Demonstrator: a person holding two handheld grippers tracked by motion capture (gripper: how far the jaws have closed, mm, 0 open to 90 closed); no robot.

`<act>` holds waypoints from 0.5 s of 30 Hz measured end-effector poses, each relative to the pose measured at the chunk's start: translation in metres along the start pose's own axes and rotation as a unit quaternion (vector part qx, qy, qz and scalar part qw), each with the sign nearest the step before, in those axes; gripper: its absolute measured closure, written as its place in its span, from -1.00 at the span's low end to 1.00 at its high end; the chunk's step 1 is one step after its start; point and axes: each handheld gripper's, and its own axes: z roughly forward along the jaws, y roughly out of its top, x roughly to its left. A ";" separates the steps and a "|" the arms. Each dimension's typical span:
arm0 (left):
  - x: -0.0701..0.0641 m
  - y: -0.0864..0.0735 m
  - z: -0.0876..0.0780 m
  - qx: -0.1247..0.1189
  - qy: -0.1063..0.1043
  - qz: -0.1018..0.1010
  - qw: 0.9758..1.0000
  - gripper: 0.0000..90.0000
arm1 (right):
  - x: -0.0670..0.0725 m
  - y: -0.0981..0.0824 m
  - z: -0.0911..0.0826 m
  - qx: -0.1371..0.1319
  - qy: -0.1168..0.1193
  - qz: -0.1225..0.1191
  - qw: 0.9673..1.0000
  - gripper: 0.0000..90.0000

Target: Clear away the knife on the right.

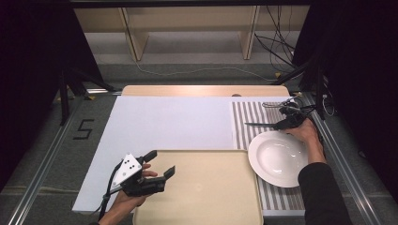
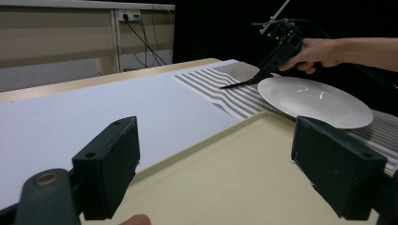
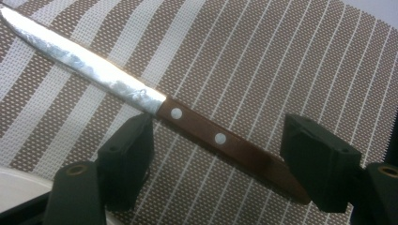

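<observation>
Right gripper view: we see our right gripper [image 3: 216,154] spread wide, straddling a wooden-handled knife [image 3: 155,105] lying on the striped placemat [image 3: 281,56], beside the white plate [image 1: 278,158]. Left gripper [image 1: 158,164] hovers released over the beige tray [image 1: 206,197].

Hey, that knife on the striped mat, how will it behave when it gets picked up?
The knife is probably stiff. Its flat wooden handle shouldn't roll, though it lies low on the striped mat, so pinching may be fiddly. The long blade could tip it forward.

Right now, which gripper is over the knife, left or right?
The right gripper, open, its fingers on either side of the knife on the striped mat. The left gripper hangs open over the tray.
</observation>
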 end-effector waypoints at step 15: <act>0.000 -0.001 0.001 0.002 -0.001 -0.001 1.000 -0.66 | -0.003 0.002 0.011 0.016 0.015 0.003 1.000 -0.28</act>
